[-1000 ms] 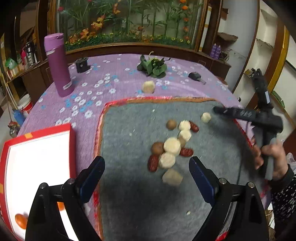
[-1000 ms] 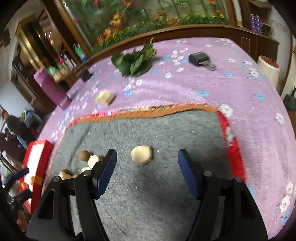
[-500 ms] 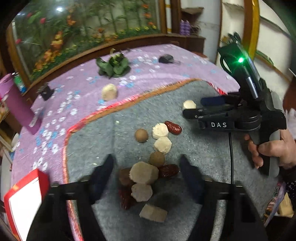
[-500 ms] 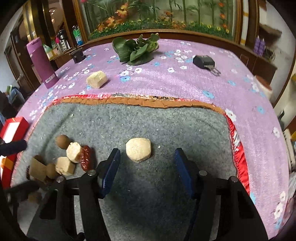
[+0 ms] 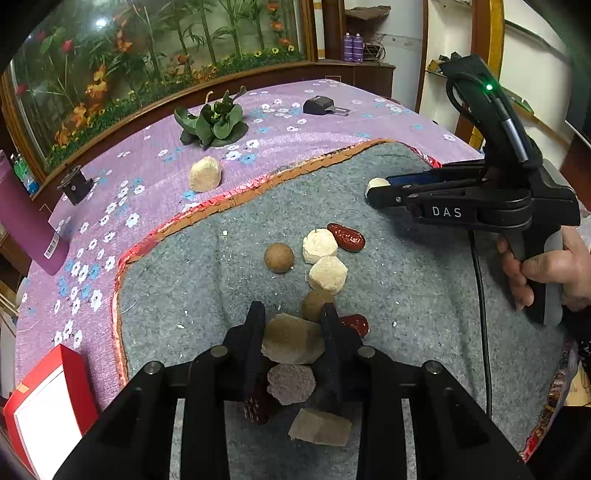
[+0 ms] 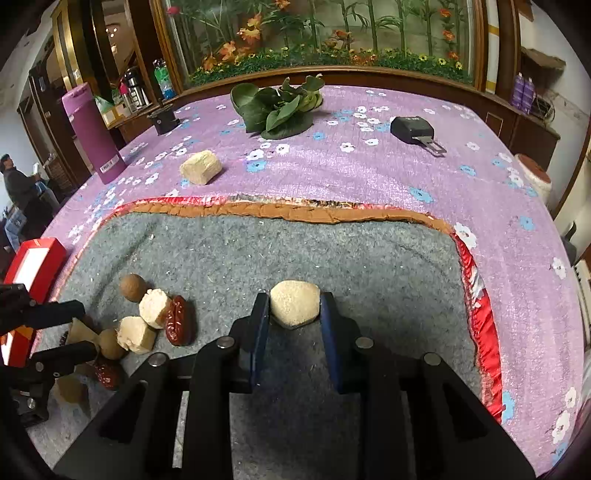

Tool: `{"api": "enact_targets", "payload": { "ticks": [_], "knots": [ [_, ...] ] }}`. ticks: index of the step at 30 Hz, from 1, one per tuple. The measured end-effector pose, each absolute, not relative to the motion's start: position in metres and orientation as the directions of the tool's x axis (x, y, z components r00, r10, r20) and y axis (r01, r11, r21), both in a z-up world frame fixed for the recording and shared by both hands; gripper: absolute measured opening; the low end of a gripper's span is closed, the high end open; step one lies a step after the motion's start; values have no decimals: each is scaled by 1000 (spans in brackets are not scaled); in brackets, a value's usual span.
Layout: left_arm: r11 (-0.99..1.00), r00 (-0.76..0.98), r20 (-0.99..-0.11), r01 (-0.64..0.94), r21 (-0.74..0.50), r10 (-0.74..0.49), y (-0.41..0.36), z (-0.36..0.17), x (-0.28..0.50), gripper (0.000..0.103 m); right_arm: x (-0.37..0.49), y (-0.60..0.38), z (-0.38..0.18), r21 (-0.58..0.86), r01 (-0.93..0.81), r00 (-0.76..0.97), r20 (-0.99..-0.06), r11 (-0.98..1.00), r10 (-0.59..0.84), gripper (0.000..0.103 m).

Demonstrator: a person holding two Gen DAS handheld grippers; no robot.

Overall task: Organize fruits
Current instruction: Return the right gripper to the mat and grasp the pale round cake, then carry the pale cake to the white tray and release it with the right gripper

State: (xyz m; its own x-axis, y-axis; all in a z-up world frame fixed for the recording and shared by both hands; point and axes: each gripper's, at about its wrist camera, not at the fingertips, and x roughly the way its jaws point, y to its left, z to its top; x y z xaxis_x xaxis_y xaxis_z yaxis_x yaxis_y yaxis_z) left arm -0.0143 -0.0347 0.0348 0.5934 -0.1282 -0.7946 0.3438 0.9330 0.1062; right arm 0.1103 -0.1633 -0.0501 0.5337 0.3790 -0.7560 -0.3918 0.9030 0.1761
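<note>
A purple floral tablecloth (image 6: 369, 177) covered the table before a planted glass tank (image 6: 332, 33); a grey mat (image 6: 295, 251) lay on it. The left gripper (image 5: 293, 325) clamped a pale fruit chunk (image 5: 291, 343) among the cluster; the right gripper (image 6: 294, 306) squeezed a separate chunk (image 6: 294, 302) mid-mat.

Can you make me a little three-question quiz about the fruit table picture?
1. True or false: the left tool is closed around a pale chunk.
2. What green thing lies on the purple cloth? A) leafy vegetable B) cucumber C) apple
3. Fill in: the pale chunk between the right tool fingers rests on the ____ mat.

Key:
1. True
2. A, the leafy vegetable
3. Grey
</note>
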Motion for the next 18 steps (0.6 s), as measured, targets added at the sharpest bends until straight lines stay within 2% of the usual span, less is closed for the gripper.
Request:
{"api": "enact_targets", "payload": {
  "ticks": [7,12,14,16,18],
  "knots": [
    [923,600,-781,376,87,-171,-31,45,-29,27,107,-180,-51,306,-369,477,-748,878,461,29],
    [904,562,-793,427,35,-235,-30,50,-39,27,97,-184,-51,325,-373,456,-751,869,477,29],
    [893,547,-806,446,50,-228,-32,49,-48,28,95,-183,-52,309,-382,463,-752,871,469,29],
    [887,539,-814,457,67,-216,-32,47,-55,37,94,-181,-52,292,-386,468,-755,875,459,29],
    [899,562,-810,424,109,-167,-30,45,-57,76,94,-181,-53,288,-389,473,-753,875,458,29]
  ]
}}
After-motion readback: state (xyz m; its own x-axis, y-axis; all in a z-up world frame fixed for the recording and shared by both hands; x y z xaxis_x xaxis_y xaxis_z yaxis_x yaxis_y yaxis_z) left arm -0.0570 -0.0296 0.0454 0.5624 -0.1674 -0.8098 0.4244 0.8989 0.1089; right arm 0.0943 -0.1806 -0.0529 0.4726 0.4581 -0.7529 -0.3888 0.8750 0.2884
